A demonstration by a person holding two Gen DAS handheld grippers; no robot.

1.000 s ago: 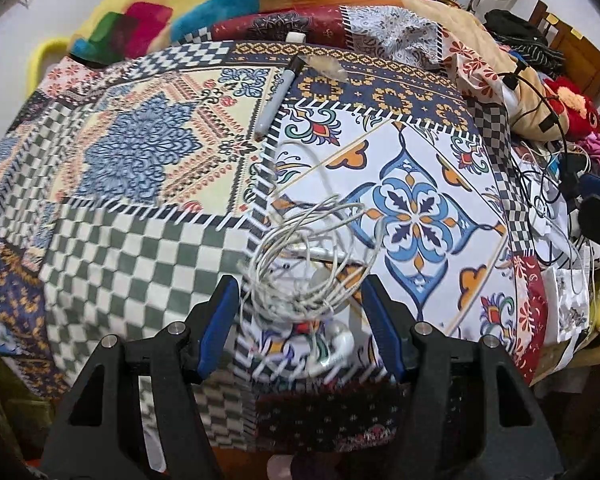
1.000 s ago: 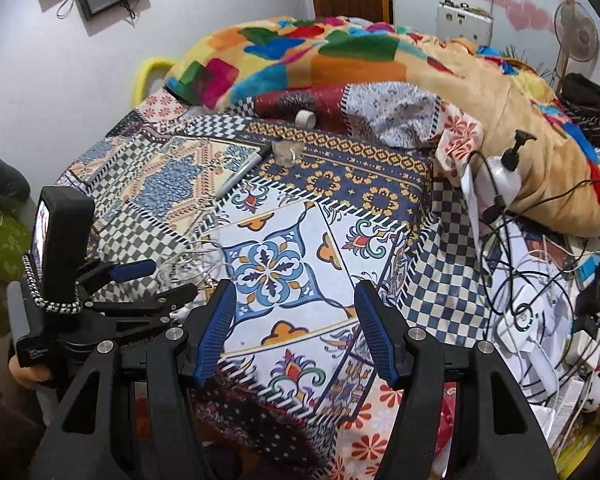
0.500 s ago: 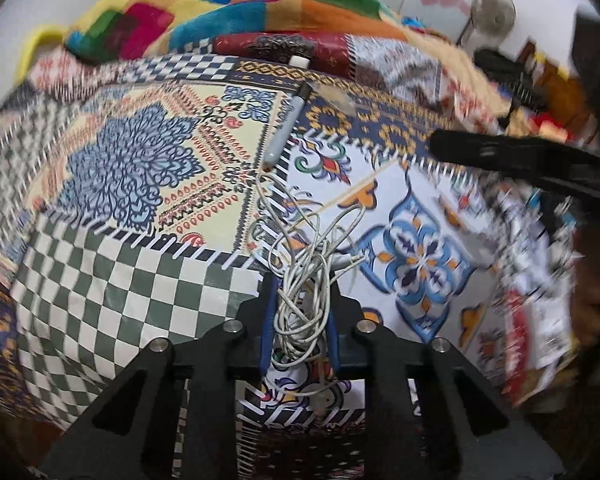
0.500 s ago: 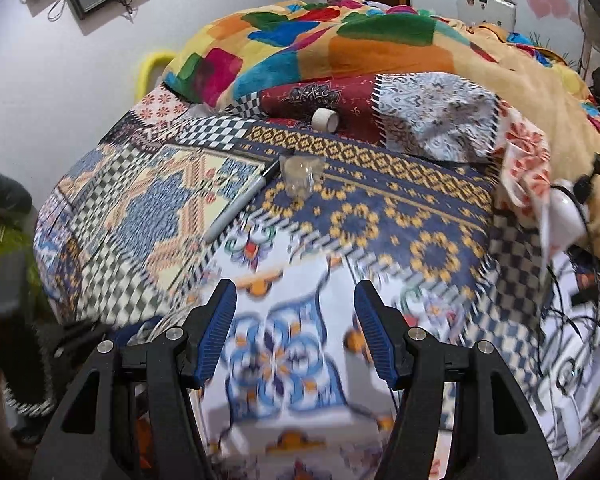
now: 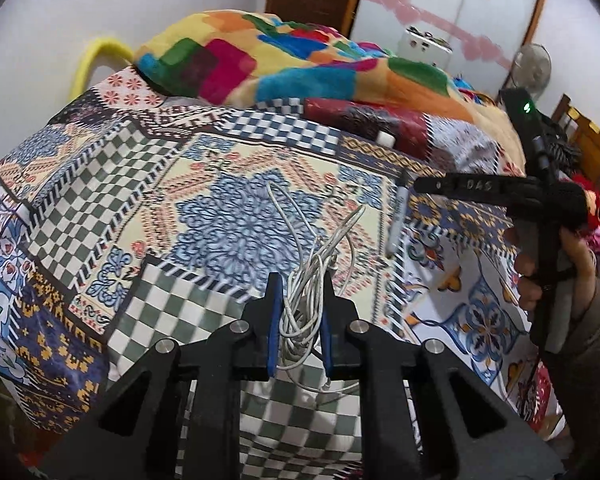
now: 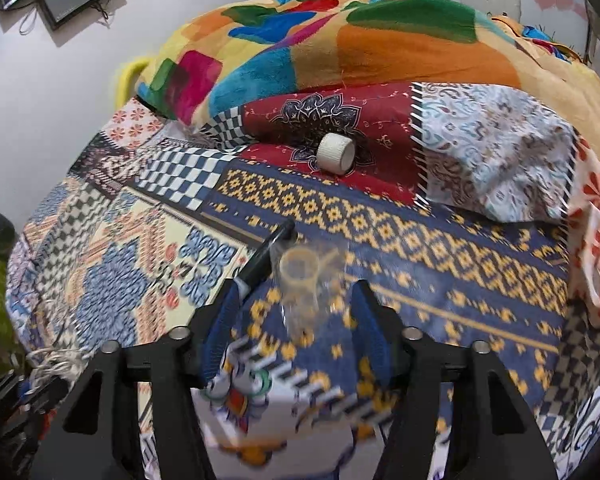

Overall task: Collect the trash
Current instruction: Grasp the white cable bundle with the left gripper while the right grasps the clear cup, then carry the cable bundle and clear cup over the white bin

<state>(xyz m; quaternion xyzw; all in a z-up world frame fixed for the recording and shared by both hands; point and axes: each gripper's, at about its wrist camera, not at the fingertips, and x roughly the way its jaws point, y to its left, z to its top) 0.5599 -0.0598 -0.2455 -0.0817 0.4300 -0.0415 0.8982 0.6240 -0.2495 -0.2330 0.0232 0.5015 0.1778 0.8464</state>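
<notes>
Both hand-held grippers closing: left (image 5: 299, 320) pinching cable (image 5: 302, 304), right (image 6: 296, 320) astride cup (image 6: 300, 280).

bedsheet (image 5: 228, 216): multicolour patchwork, checks, florals | blanket (image 6: 340, 40): bright colour blocks | cable (image 5: 304, 292): white

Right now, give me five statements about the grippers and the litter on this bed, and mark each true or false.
1. The left gripper is shut on the tangle of white cable. True.
2. The right gripper has a clear plastic cup between its closing jaws. True; the pads do not yet press it.
3. The white bottle cap lies on the green checkered patch. False; it lies on the dark red patch.
4. The marker pen lies right of the cup. False; it lies left.
5. The left gripper is empty. False; it holds the cable.
</notes>
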